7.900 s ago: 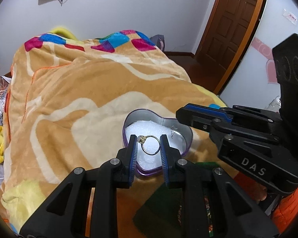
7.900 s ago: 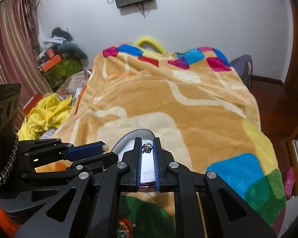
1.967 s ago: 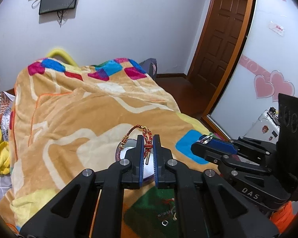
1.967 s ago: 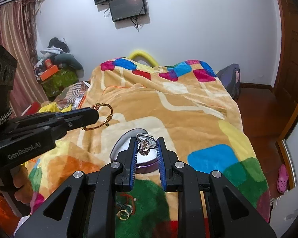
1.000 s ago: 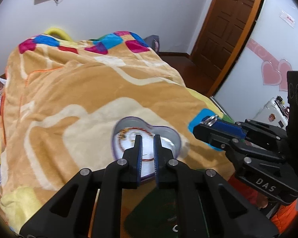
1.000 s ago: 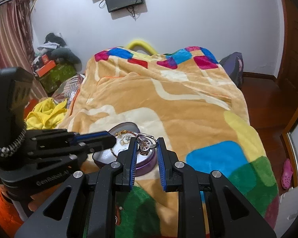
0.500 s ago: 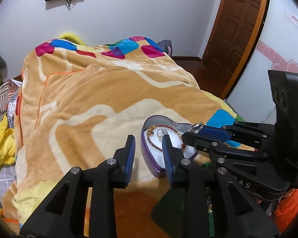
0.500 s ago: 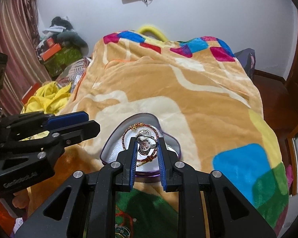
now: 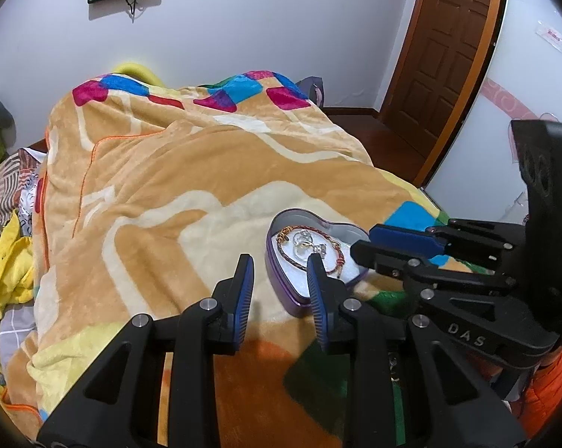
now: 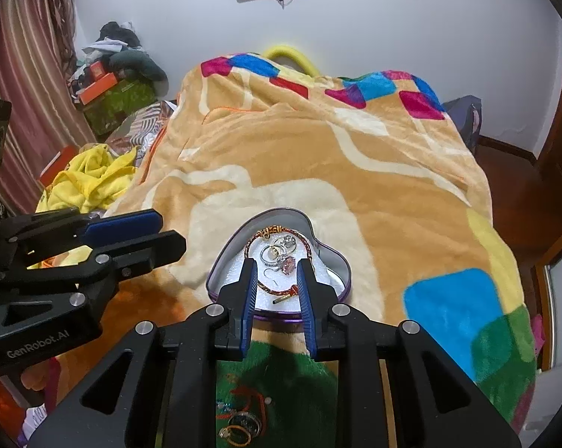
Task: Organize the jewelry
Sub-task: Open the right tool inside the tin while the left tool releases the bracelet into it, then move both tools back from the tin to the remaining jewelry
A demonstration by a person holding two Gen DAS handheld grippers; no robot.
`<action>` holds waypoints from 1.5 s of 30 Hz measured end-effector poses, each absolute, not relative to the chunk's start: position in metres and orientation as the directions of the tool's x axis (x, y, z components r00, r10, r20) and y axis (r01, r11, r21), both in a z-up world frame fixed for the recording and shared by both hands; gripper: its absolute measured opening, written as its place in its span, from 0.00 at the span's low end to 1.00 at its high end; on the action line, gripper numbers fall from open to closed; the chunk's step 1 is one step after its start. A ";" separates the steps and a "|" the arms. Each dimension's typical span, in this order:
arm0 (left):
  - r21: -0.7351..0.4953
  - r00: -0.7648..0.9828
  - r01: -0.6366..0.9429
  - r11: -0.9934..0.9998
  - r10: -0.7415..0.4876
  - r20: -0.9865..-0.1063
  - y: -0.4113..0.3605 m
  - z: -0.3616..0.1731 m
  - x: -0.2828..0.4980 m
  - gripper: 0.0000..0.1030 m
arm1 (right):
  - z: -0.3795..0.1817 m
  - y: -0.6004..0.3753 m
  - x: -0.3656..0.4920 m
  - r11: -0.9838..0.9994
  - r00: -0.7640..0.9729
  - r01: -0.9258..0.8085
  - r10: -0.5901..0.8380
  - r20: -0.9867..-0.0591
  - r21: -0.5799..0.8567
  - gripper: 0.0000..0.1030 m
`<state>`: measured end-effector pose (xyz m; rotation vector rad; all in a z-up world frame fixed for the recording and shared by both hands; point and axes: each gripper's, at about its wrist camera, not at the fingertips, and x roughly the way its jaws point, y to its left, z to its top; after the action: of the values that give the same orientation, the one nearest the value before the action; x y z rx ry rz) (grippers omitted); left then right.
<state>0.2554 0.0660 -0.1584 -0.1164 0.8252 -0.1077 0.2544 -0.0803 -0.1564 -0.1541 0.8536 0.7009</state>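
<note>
Jewelry is our concern: our right gripper (image 10: 277, 274) hangs spread and empty just over the heart-shaped tin (image 10: 331, 252), and our left gripper (image 9: 279, 274) is also spread, holding nothing, beside the tin. The red bracelet (image 10: 277, 291) and the rings (image 10: 277, 252) lie inside. More pieces (image 10: 239, 427) wait on the blanket (image 10: 355, 171) below; we should pinch them gently, one by one.

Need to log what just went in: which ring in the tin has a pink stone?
The ring with the pink stone lies nearest the right gripper, inside the red-gold bracelet in the heart-shaped tin; the other rings behind it show none.
</note>
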 end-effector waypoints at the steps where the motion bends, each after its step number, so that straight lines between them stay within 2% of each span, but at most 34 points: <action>1: -0.146 0.675 0.051 0.988 -0.142 -0.724 0.065 -0.157 0.253 0.28 | -0.153 -0.082 0.252 0.769 0.456 -0.623 0.505 -0.733 0.142 0.19; 19: -0.135 0.671 0.081 0.988 -0.154 -0.725 0.045 -0.142 0.200 0.30 | -0.127 -0.115 0.205 0.806 0.526 -0.579 0.482 -0.701 0.120 0.19; 45: -0.151 0.576 0.079 0.985 -0.169 -0.800 0.042 -0.189 0.161 0.30 | -0.201 -0.106 0.175 0.795 0.358 -0.583 0.435 -0.826 0.167 0.20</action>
<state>0.1613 0.0417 -0.1893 -0.1025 0.9464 -0.1458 0.1751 -0.1055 -0.2005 -0.1654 1.0096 0.6606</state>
